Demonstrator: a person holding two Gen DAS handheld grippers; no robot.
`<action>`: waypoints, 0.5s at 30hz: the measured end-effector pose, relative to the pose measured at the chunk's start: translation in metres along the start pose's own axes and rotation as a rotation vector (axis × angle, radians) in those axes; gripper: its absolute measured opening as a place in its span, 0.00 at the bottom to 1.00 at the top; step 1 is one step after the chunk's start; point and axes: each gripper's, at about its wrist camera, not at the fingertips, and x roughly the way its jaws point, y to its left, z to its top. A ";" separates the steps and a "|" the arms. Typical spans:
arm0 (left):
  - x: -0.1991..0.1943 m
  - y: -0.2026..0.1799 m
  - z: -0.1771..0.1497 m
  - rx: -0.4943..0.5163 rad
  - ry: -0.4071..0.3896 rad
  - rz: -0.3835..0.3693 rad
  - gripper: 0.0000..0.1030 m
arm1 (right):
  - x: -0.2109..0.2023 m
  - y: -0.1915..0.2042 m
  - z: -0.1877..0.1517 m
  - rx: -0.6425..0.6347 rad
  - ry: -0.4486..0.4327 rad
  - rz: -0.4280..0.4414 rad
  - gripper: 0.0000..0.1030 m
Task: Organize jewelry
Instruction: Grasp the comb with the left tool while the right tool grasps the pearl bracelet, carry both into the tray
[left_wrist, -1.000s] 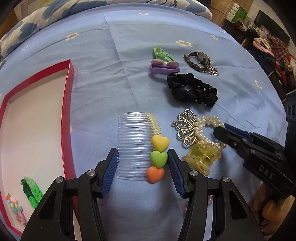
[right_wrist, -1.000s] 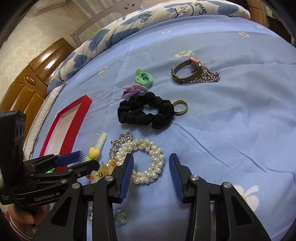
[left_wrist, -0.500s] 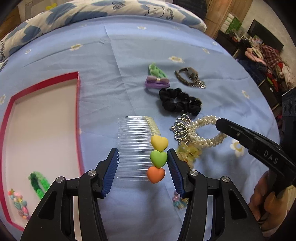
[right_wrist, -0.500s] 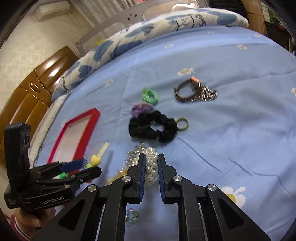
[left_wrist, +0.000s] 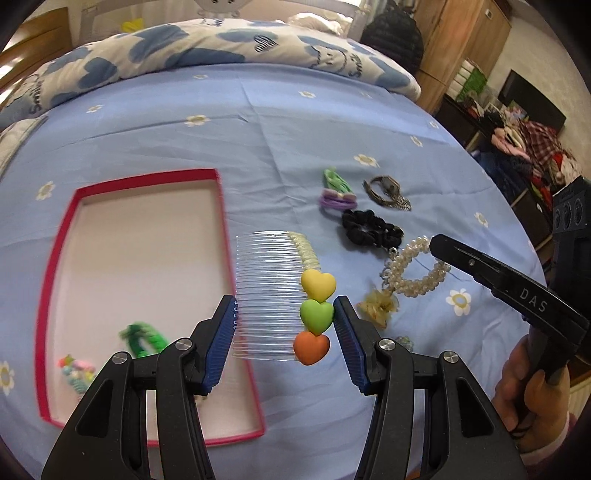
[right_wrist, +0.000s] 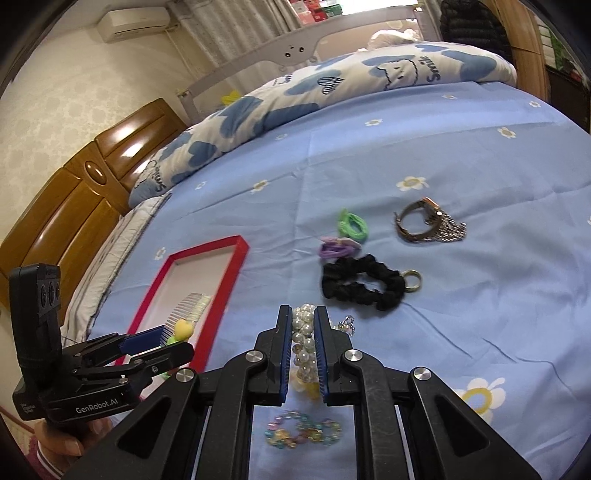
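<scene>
Bright, even daylight; soft shadows; strong fisheye bending and dark corners; slight motion blur.

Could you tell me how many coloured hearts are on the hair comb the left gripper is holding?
3, in a row along the comb's spine: a yellow heart farthest from the left gripper, a green heart in the middle, an orange heart nearest. None seems hidden.
</scene>
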 end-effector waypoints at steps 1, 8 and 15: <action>-0.002 0.003 0.000 -0.006 -0.005 0.003 0.51 | 0.000 0.004 0.001 -0.006 -0.001 0.005 0.11; -0.017 0.038 -0.007 -0.071 -0.028 0.040 0.51 | 0.009 0.038 0.006 -0.048 0.001 0.051 0.11; -0.029 0.072 -0.012 -0.123 -0.045 0.075 0.51 | 0.030 0.079 0.008 -0.095 0.027 0.114 0.11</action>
